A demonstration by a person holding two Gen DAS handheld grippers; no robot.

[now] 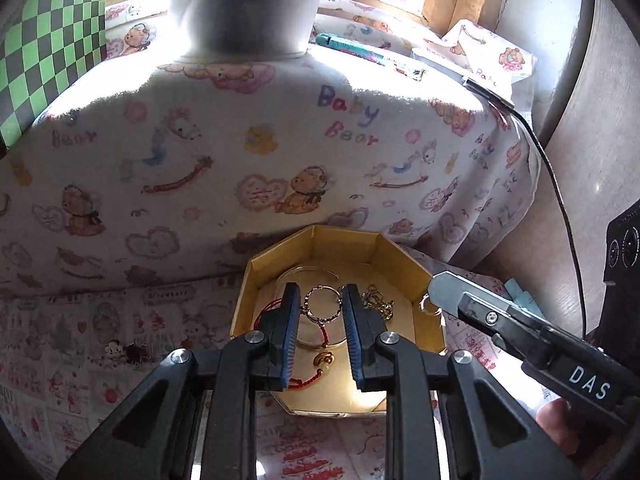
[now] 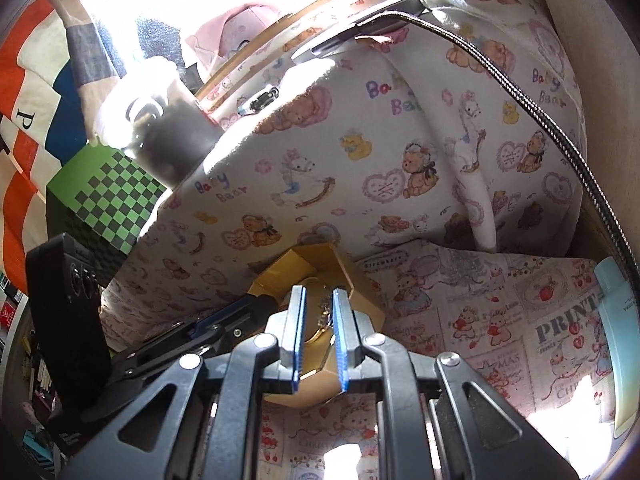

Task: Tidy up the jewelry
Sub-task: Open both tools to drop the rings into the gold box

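A gold octagonal box (image 1: 404, 260) sits on the printed cloth and holds several pieces: a clear bangle (image 1: 308, 271), a beaded ring bracelet (image 1: 323, 304), a red cord bracelet (image 1: 266, 312) and a gold chain (image 1: 378, 300). My left gripper (image 1: 320, 300) is open over the box, its fingers either side of the beaded bracelet. My right gripper (image 1: 434, 294) comes in from the right at the box rim, with a small gold ring (image 1: 427, 306) at its tip. In the right wrist view the right gripper (image 2: 319, 296) is narrowly open over the box (image 2: 352, 276).
A large pillow (image 1: 280, 152) with a Baby Bear print rises just behind the box. A green checkered box (image 1: 44, 52) stands at the left. A black cable (image 1: 560, 200) runs down the right side. A pale blue packet (image 2: 618, 320) lies at the right.
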